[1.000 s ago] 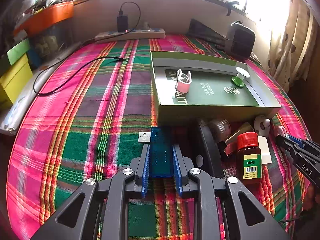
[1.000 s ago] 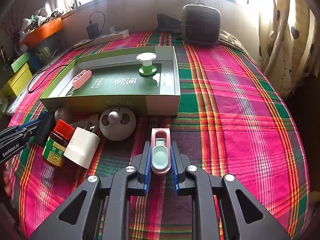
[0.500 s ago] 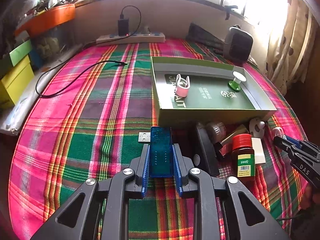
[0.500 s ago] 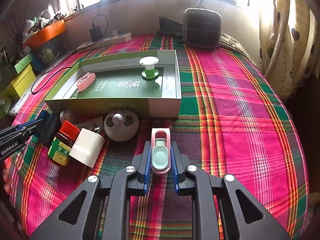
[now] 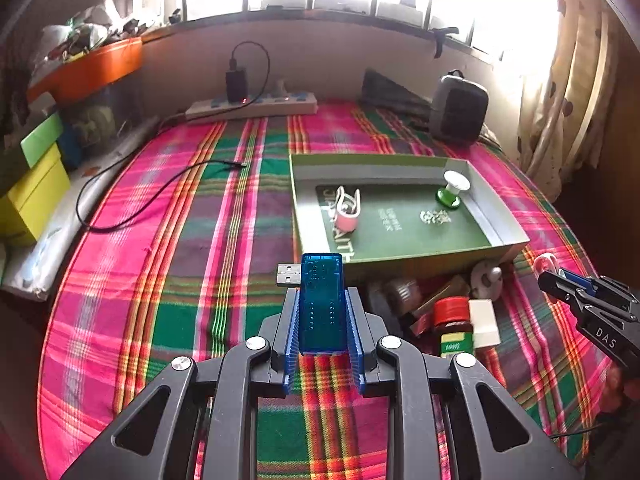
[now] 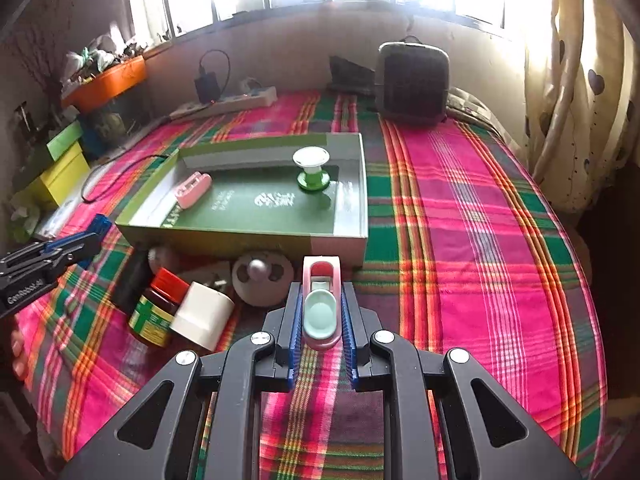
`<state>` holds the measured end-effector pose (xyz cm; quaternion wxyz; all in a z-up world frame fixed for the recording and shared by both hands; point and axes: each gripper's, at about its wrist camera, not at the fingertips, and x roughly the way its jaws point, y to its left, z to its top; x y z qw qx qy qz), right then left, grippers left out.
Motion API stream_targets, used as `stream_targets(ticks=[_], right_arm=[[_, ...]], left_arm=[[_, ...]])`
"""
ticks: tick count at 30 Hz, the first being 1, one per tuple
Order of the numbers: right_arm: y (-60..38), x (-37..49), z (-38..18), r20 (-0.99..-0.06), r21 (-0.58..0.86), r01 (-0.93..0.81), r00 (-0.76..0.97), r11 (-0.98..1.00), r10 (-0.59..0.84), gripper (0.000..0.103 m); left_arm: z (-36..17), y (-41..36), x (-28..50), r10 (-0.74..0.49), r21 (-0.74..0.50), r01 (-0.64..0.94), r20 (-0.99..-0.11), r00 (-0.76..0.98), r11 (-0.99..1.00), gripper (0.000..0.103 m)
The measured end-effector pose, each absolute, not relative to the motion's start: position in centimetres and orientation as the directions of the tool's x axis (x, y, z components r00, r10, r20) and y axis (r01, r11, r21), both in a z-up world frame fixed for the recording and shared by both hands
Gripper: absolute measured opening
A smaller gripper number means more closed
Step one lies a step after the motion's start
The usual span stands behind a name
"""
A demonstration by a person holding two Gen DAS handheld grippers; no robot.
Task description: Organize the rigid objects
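My left gripper (image 5: 322,312) is shut on a translucent blue USB stick (image 5: 322,300) and holds it above the plaid cloth, short of the green box (image 5: 400,256). My right gripper (image 6: 322,312) is shut on a pink clip with a mint pad (image 6: 321,306), in front of the box's near wall (image 6: 248,242). The box holds a pink clip (image 5: 347,212) (image 6: 193,189) and a green-and-white spool (image 5: 452,190) (image 6: 312,170). The right gripper shows at the right edge of the left wrist view (image 5: 560,280); the left gripper shows at the left edge of the right wrist view (image 6: 80,242).
In front of the box lie a red-capped brown bottle (image 6: 158,308), a white charger plug (image 6: 202,316), a round grey fan (image 6: 262,278) and a black item (image 6: 130,280). A power strip (image 5: 252,108), a black cable (image 5: 160,192) and a dark speaker (image 6: 412,82) lie farther back.
Both grippers have risen and drawn back with their loads still held; the box and the clutter look smaller and farther away.
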<state>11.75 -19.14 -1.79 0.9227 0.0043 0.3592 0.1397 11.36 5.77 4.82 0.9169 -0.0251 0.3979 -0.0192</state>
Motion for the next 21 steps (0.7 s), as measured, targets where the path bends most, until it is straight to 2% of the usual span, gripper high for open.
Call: stream_targets(ticks=[21], right_arm=[[-16.3,17.6,1.7,-0.651,0.118,-0.364,0.674,0.924,0.348,0.018]], left_arm=[[5.9,4.2,15.9,-0.112,-0.086,0.073,-0.719,0.686,0.994,0.021]])
